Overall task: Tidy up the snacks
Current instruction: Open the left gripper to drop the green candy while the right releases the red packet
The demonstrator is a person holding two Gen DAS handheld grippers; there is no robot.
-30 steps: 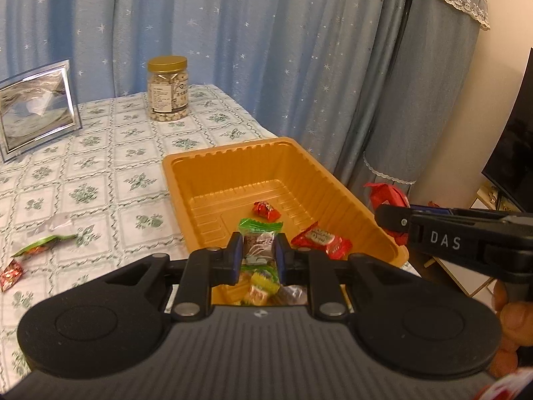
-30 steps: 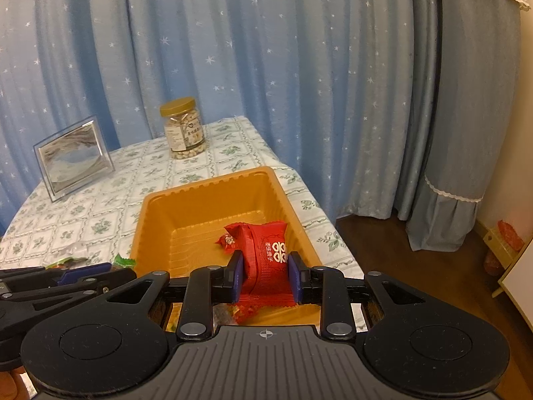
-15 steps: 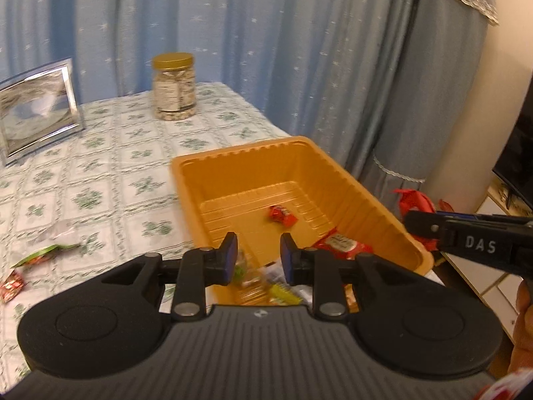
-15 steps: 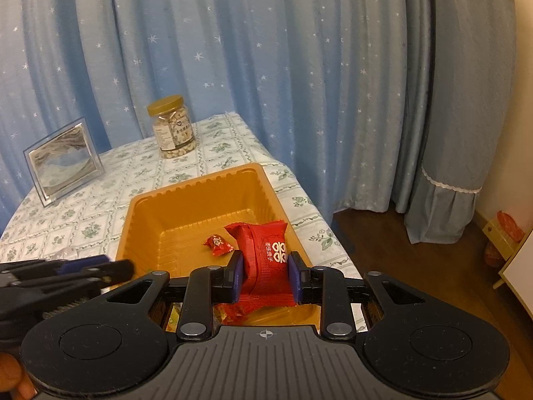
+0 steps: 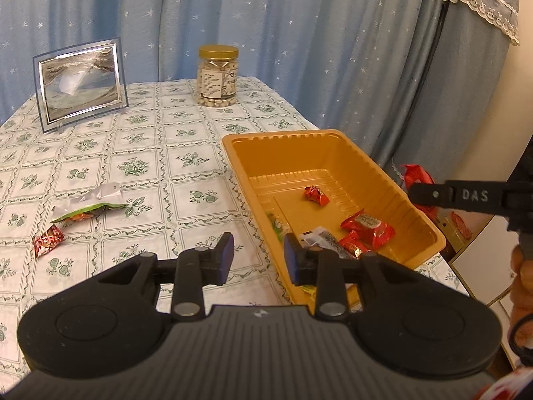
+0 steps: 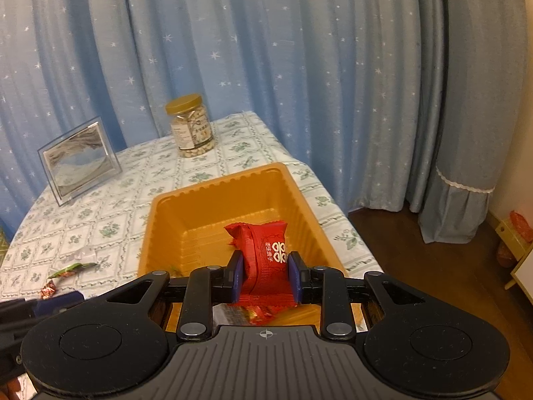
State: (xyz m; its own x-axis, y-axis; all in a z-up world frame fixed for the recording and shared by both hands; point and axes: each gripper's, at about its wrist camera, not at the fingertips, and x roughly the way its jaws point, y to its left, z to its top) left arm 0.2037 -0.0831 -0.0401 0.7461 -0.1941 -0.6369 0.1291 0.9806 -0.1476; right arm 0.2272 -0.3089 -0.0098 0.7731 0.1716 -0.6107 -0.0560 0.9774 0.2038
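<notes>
The right gripper (image 6: 265,275) is clamped on a red snack packet (image 6: 266,256), which stands upright between the pads with its long axis running up and away from the fingers. It hangs over the near end of the orange tray (image 6: 213,193); from these fingers the tray's floor lies toward twelve o'clock and below, so a release here would probably drop the packet inside.

The left gripper (image 5: 258,256) has its jaws opening with nothing between them. It sits over the tray's (image 5: 233,153) near-left corner, with the tablecloth (image 5: 150,166) showing in the gap between the jaws. The snacks left on the cloth lie toward ten o'clock from these fingers: a green packet (image 5: 88,211), its long axis running roughly nine to three, a small red candy (image 5: 48,240) just nearer, and a clear wrapper (image 5: 100,195) just beyond the green packet. The left hand is plainly the nearer one to that cluster. To take the green packet across its narrow width, the fingers would likely need to come at it from the near side, jaws spread along the twelve-to-six line.

In the tray already lie several pieces, among them a red candy (image 5: 315,195) mid-floor.
</notes>
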